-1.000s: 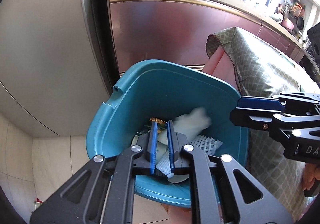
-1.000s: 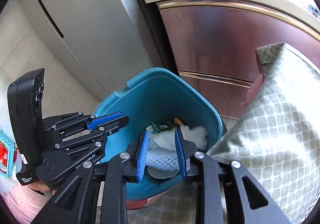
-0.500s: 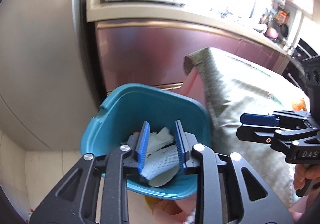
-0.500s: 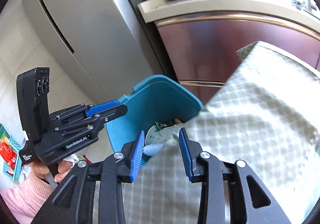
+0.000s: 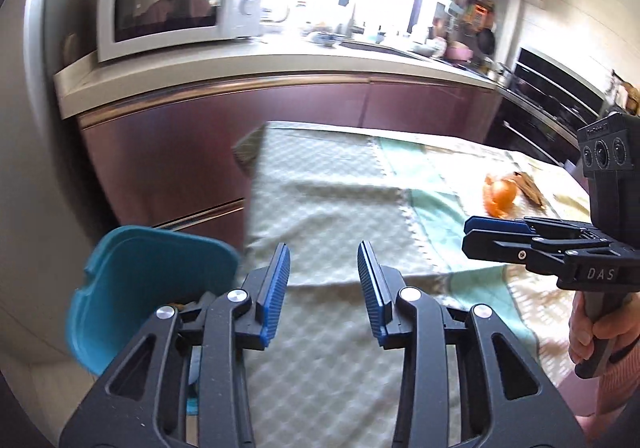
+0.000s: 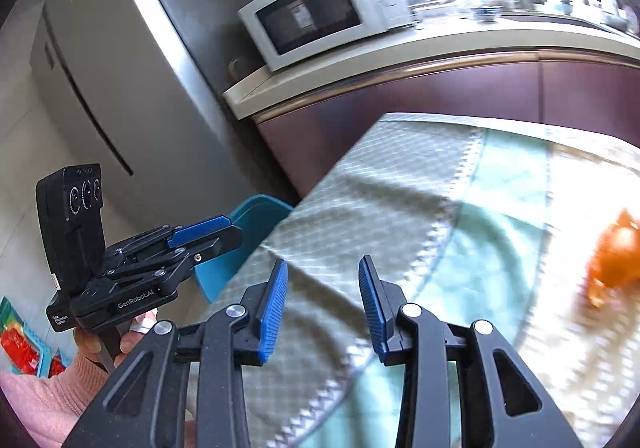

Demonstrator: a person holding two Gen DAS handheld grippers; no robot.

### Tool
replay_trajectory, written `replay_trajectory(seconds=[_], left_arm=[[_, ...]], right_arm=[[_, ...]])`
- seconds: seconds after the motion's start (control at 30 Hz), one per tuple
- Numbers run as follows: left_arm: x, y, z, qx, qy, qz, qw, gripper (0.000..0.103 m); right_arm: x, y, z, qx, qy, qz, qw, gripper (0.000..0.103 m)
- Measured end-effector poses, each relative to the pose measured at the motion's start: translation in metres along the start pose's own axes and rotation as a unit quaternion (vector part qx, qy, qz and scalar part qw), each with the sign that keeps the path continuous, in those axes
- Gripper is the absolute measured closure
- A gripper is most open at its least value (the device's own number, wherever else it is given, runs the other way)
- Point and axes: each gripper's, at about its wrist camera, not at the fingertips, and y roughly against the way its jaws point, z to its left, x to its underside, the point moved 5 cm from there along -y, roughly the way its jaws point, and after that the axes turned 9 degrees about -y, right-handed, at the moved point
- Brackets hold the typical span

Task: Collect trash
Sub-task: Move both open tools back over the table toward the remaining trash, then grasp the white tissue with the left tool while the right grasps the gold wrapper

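A teal trash bin [image 5: 148, 288] stands on the floor beside the table's left edge; it also shows in the right wrist view [image 6: 244, 248]. My left gripper [image 5: 323, 290] is open and empty above the table's near left part. My right gripper [image 6: 322, 302] is open and empty over the cloth; it shows from the side in the left wrist view [image 5: 494, 234]. An orange peel [image 5: 500, 194] lies on the patterned tablecloth [image 5: 340, 184] at the far right, next to a brown scrap [image 5: 530, 186]. The peel is blurred in the right wrist view [image 6: 616, 260].
A white microwave [image 5: 176, 4] sits on the counter [image 5: 240, 64] above maroon cabinets. A grey fridge [image 6: 100, 60] stands at the left. A black oven [image 5: 552, 104] is at the far right. A blue crate with red items [image 6: 20, 344] is on the floor.
Both grippers have lifted from over the bin and swung right over the table. The left gripper's jaws have opened wide. The white trash it hung over stays in the bin, now out of sight.
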Motion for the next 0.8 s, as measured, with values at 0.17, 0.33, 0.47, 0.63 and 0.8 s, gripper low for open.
replay_trajectory(seconds=[0.17,0.33,0.47,0.63,0.8], left_arm=[[-0.012,-0.016,-0.048,0.032,-0.032,0.006,0.9990,0.068],[-0.022,-0.034,-0.089,0.059,-0.056,0.015,0.9966,0.068],[-0.037,-0.053,-0.119,0.082,-0.070,0.020,0.9940,0.068],[-0.063,-0.081,-0.159,0.107,-0.090,0.021,0.9899,0.068],[-0.084,-0.105,-0.189,0.121,-0.103,0.027,0.9869,0.066]], right_arm=[[0.007,0.041,-0.047,0.037,-0.030,-0.029,0.998,0.068],[0.012,0.078,-0.098,0.069,-0.071,-0.059,0.993,0.068],[0.009,0.103,-0.134,0.095,-0.103,-0.087,0.986,0.068],[0.005,0.135,-0.187,0.136,-0.147,-0.121,0.972,0.064],[0.007,0.161,-0.244,0.174,-0.200,-0.150,0.952,0.059]])
